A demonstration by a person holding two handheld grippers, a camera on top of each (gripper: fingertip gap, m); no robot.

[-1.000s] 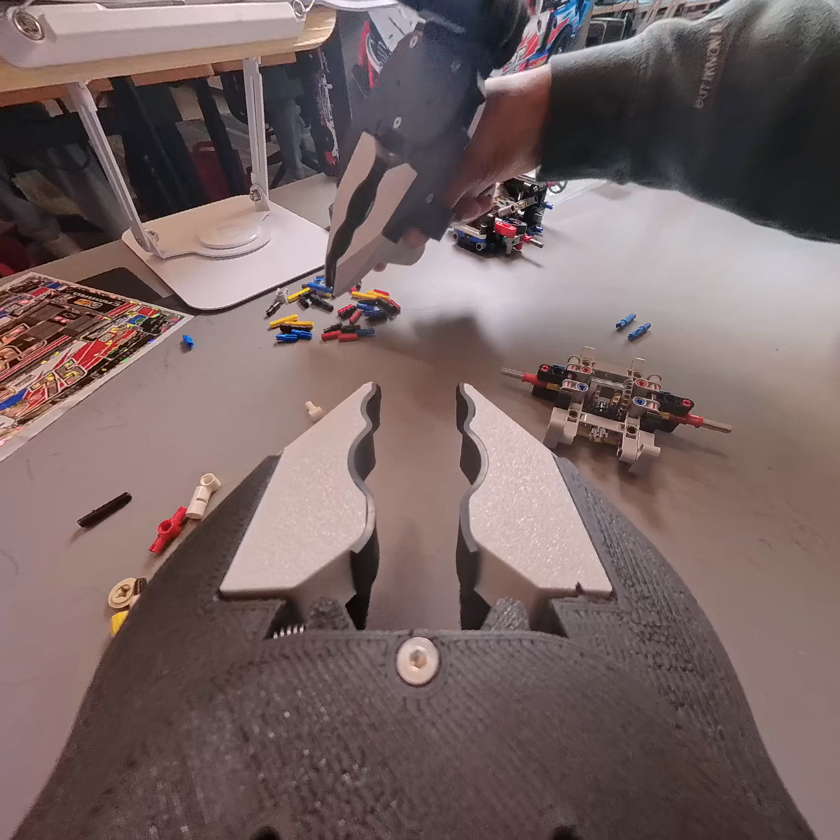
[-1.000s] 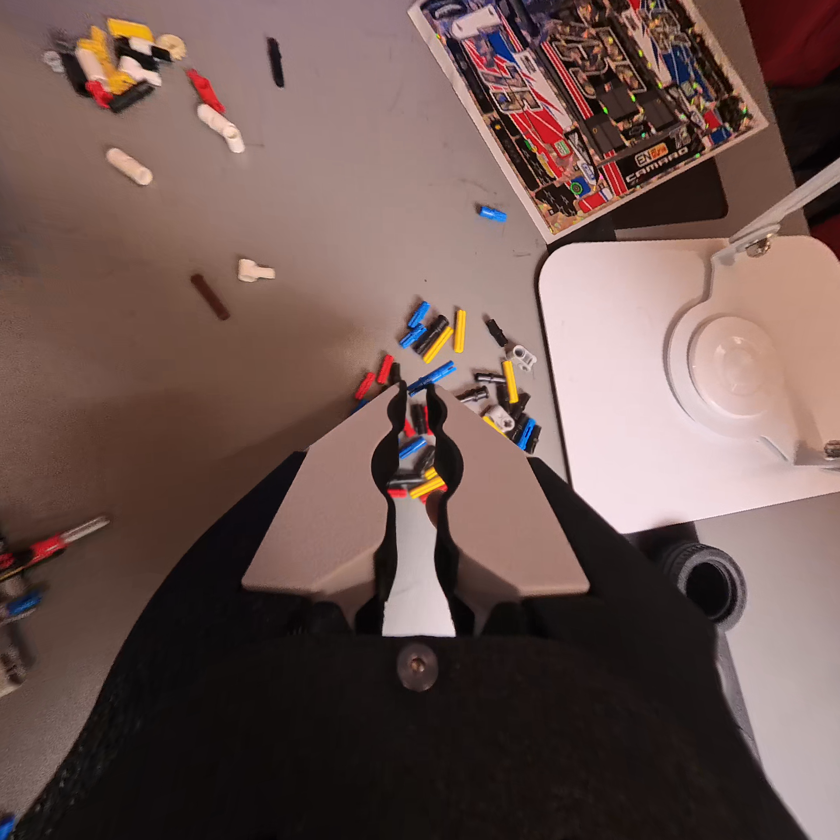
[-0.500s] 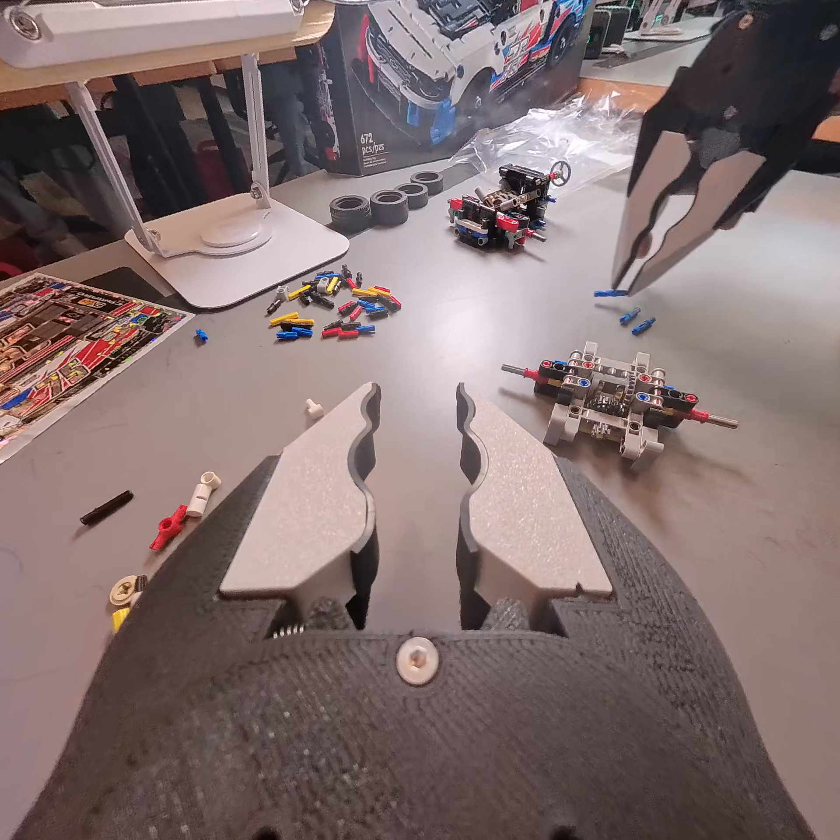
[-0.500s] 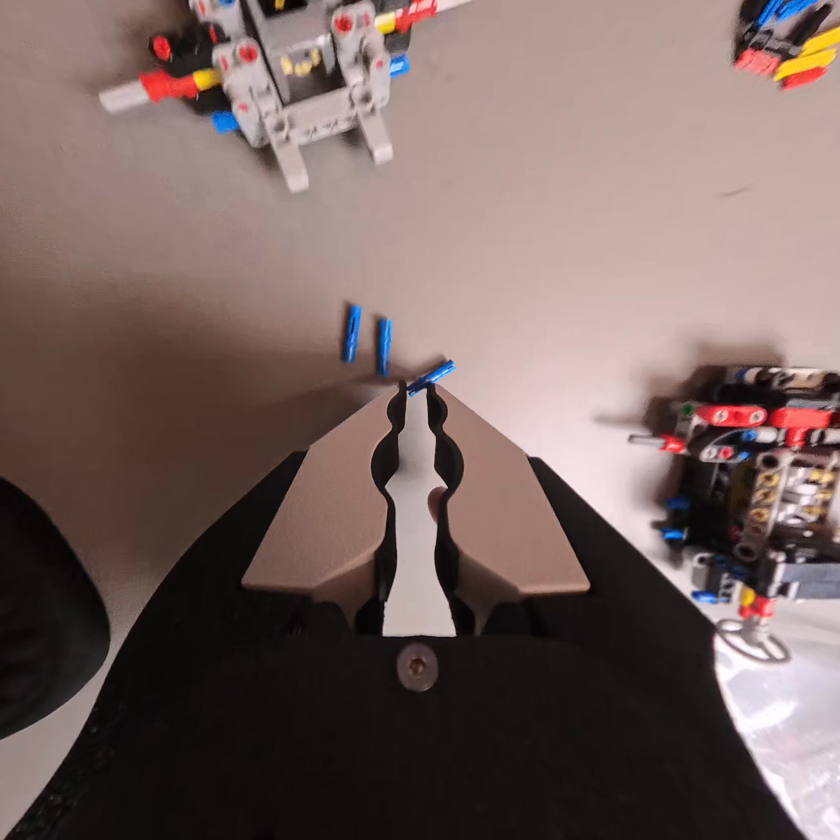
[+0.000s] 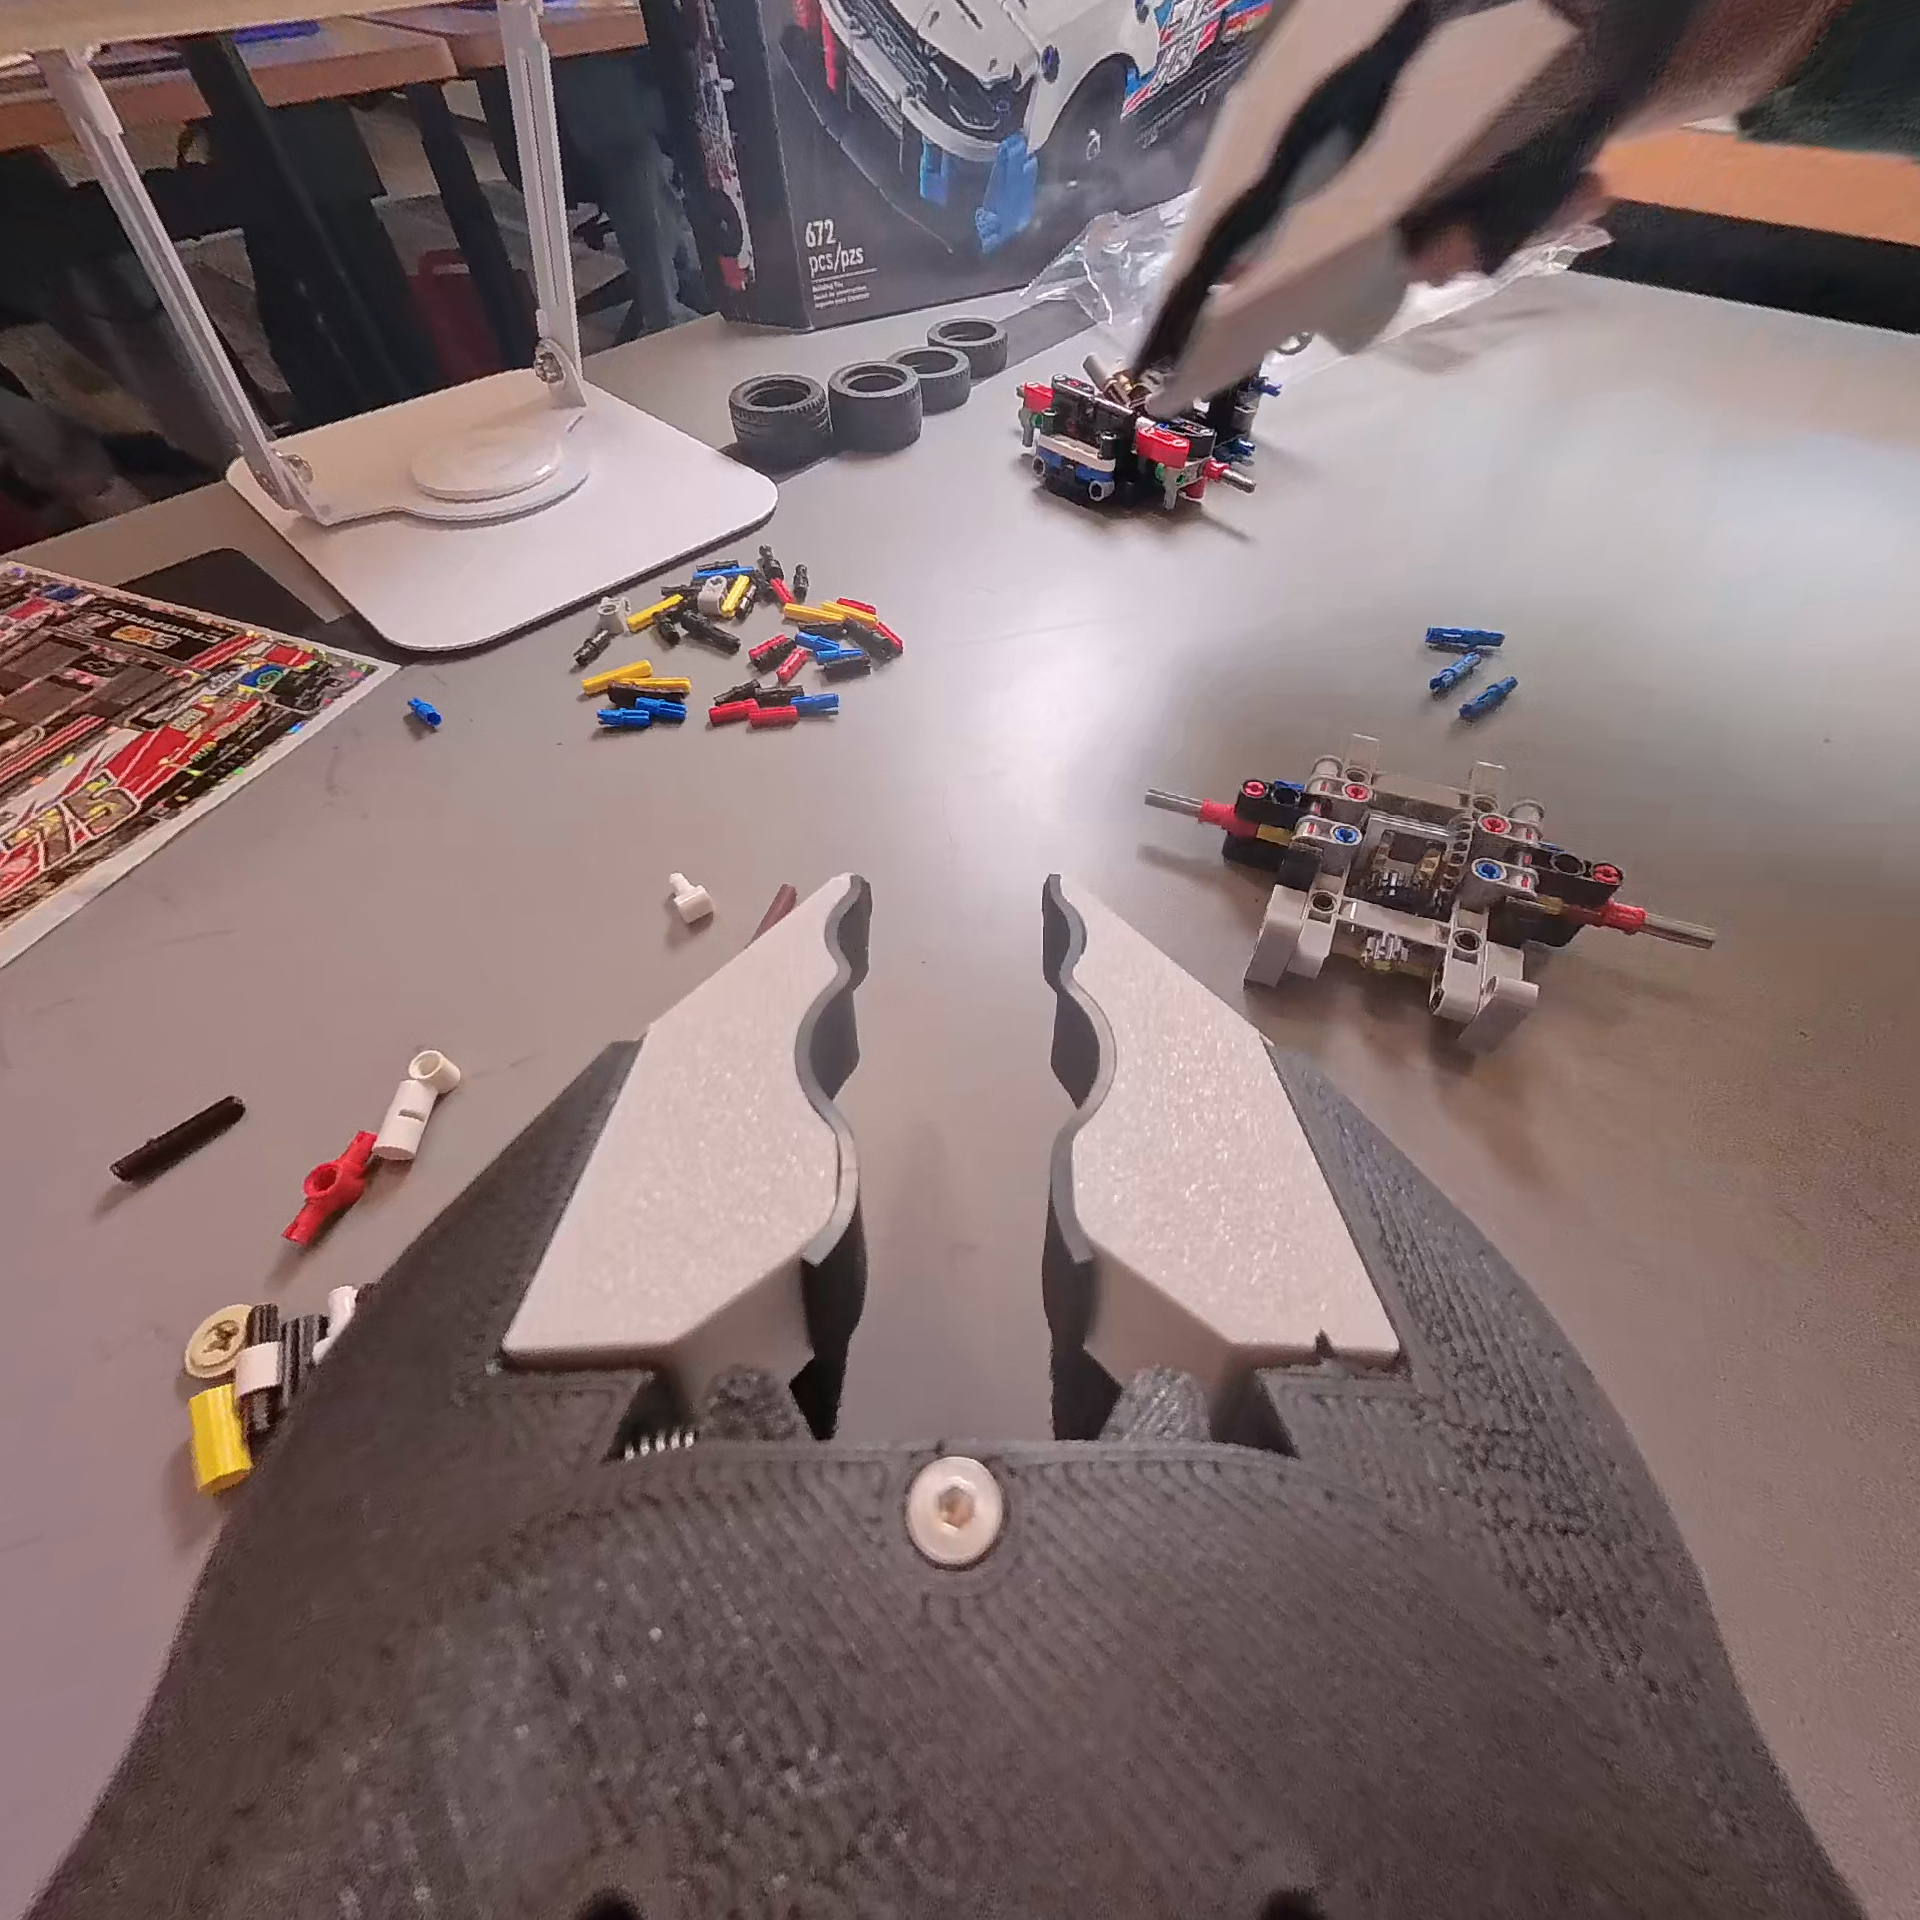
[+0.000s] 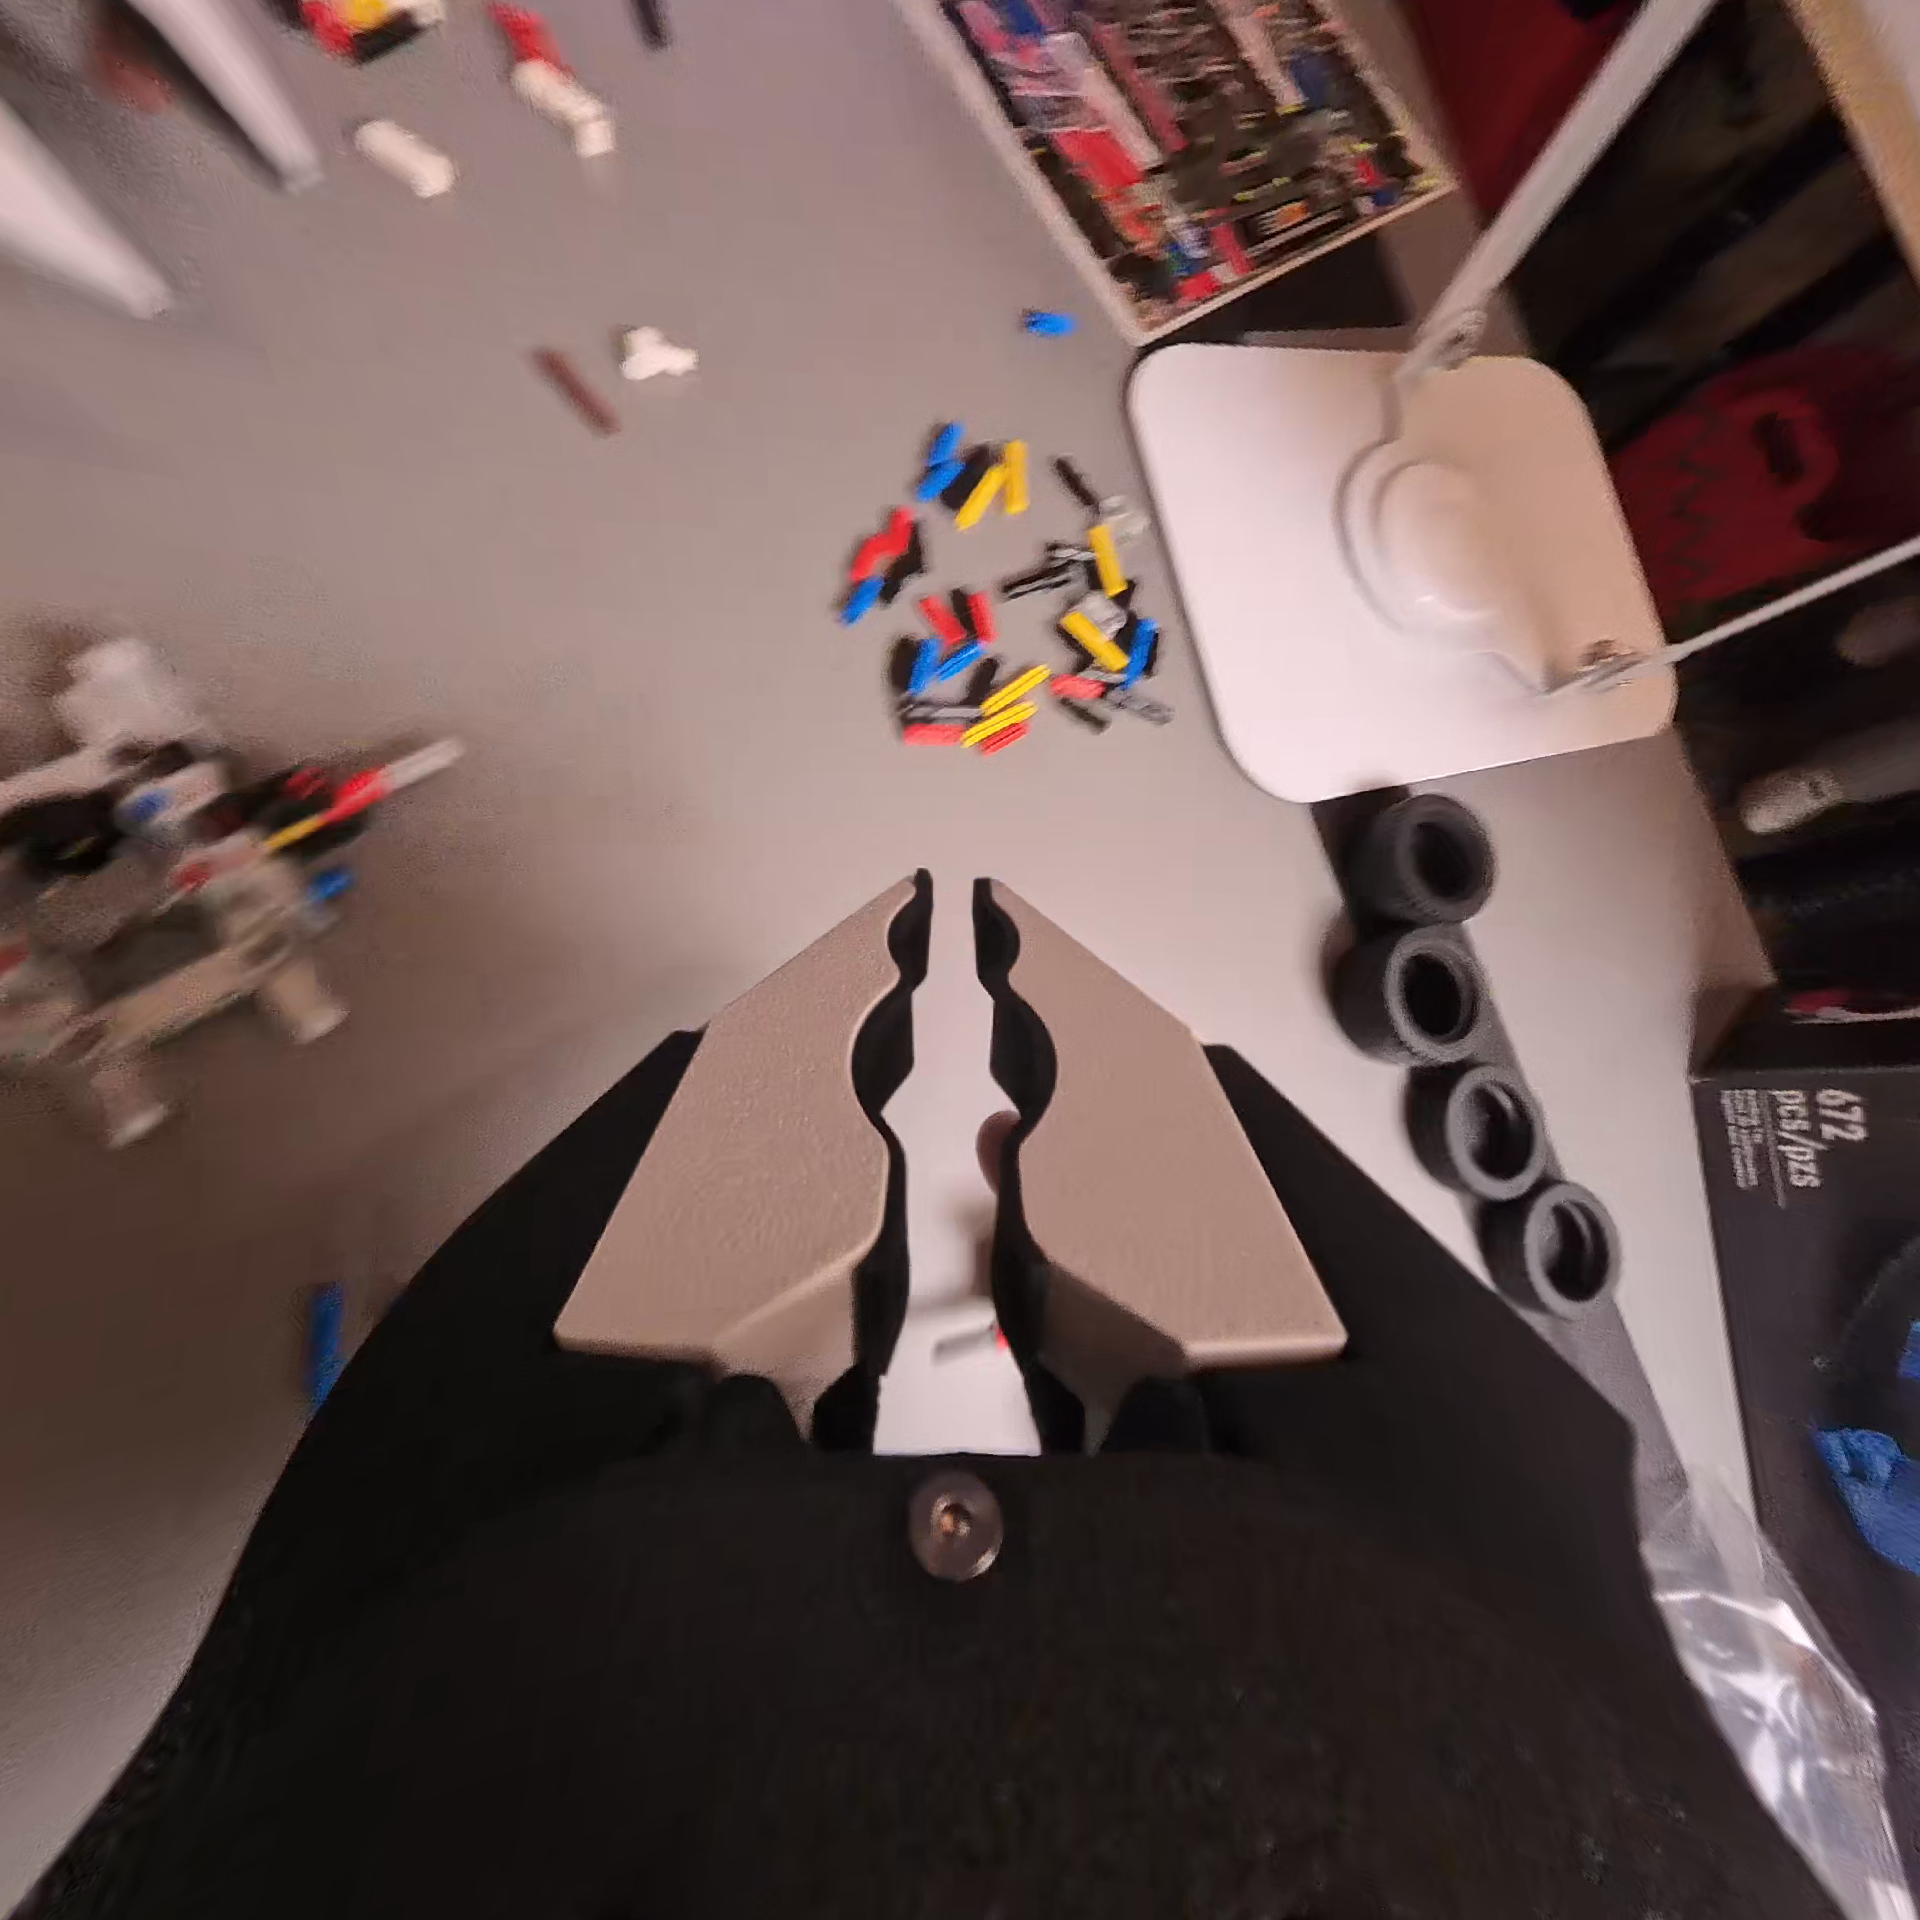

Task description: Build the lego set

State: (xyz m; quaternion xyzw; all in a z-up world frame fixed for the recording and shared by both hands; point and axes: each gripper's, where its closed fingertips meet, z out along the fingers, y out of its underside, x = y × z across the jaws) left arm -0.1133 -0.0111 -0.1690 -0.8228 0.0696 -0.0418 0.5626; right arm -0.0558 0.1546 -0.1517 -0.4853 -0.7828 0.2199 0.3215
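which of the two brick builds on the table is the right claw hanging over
The far build, dark with red and blue parts, beside the row of black tyres. The right claw hangs just above it; the grey build with long axles lies nearer, alone.

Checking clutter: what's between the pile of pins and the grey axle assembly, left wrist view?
Nothing: bare grey table runs from the pin pile to the axle assembly. Three blue pins lie beyond the assembly, off that line.
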